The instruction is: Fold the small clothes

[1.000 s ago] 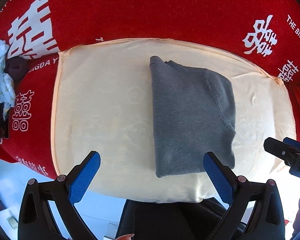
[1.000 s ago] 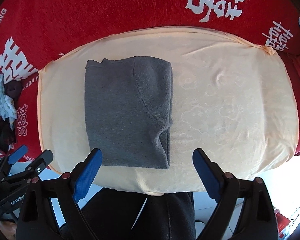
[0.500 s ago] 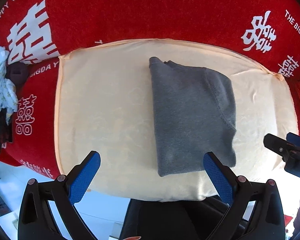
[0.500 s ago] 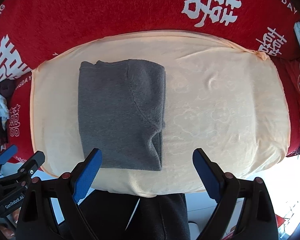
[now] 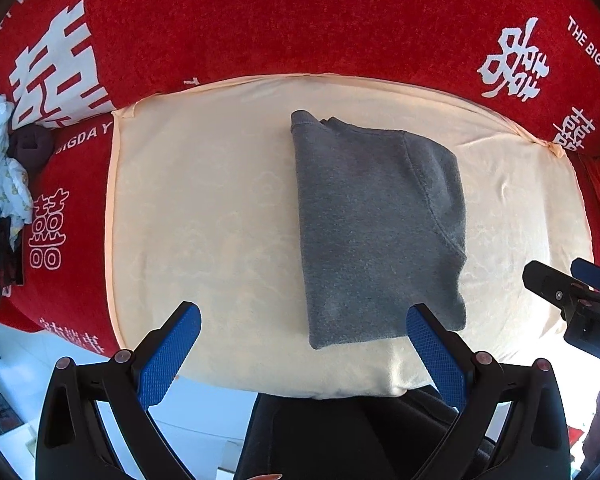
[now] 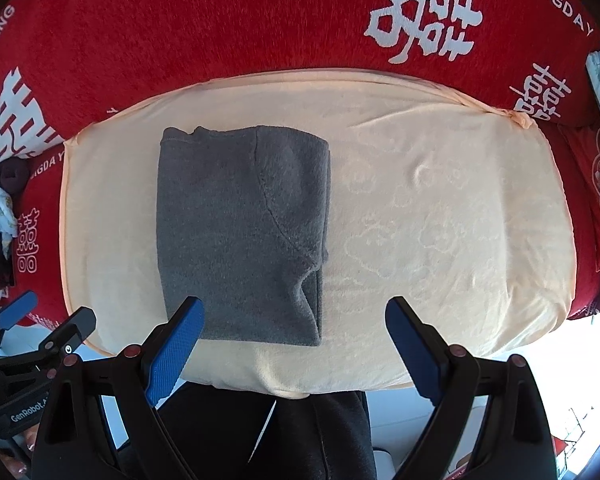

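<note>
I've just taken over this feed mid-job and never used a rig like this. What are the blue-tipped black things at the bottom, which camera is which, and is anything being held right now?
There is no robot arm. A person holds a pair of tongs in each hand, and each carries a fisheye camera looking forward along its two blue-padded fingers. One picture is from the left tongs, the other from the right tongs. Each view also catches the other tool at its edge.

Below them a cream cushion lies on a red blanket printed with white characters. On the cushion rests a grey garment, folded into a neat rectangle. A heap of other clothes sits at the far left.

Nothing is held: both tongs are wide open above the cushion's near edge, touching nothing.
</note>
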### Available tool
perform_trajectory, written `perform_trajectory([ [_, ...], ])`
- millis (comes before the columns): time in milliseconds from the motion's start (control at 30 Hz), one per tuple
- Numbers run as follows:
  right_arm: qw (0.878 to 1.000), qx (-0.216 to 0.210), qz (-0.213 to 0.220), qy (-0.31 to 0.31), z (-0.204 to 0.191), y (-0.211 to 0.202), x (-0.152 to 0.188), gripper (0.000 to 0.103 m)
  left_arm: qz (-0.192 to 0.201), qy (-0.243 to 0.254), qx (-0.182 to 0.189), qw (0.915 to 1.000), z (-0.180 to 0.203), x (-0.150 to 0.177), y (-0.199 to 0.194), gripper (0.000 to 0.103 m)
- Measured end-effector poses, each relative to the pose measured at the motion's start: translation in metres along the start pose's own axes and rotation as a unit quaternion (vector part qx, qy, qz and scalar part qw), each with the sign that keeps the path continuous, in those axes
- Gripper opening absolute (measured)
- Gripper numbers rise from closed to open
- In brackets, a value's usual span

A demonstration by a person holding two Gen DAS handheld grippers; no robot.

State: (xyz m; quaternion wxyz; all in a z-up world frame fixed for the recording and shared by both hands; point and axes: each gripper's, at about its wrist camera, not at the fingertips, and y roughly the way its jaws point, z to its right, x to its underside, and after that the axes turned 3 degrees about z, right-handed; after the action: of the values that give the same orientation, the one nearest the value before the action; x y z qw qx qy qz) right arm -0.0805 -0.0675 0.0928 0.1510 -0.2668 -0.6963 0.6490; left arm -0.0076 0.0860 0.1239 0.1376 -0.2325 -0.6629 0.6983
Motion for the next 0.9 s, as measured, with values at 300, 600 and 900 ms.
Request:
perform_trajectory([
  [300,1.000,0.002,0.001,-0.008,-0.0021,-0.0002,-0.0010,0.093,-0.003,0.001,-0.001,1.0000,0.0012,-0.0017,-0.0001,0.103],
  [600,1.000,0.006,0.003,-0.015,-0.0018,-0.0007,-0.0020,0.093,0.001,0.003,-0.011,0.9999,0.0043,-0.0007,-0.0005,0.103],
  [900,1.000,0.007,0.006,-0.019,-0.0029,-0.0012,-0.0024,0.093,-0.002,0.012,-0.020,0.9997,0.0071,0.0000,0.0010,0.103],
])
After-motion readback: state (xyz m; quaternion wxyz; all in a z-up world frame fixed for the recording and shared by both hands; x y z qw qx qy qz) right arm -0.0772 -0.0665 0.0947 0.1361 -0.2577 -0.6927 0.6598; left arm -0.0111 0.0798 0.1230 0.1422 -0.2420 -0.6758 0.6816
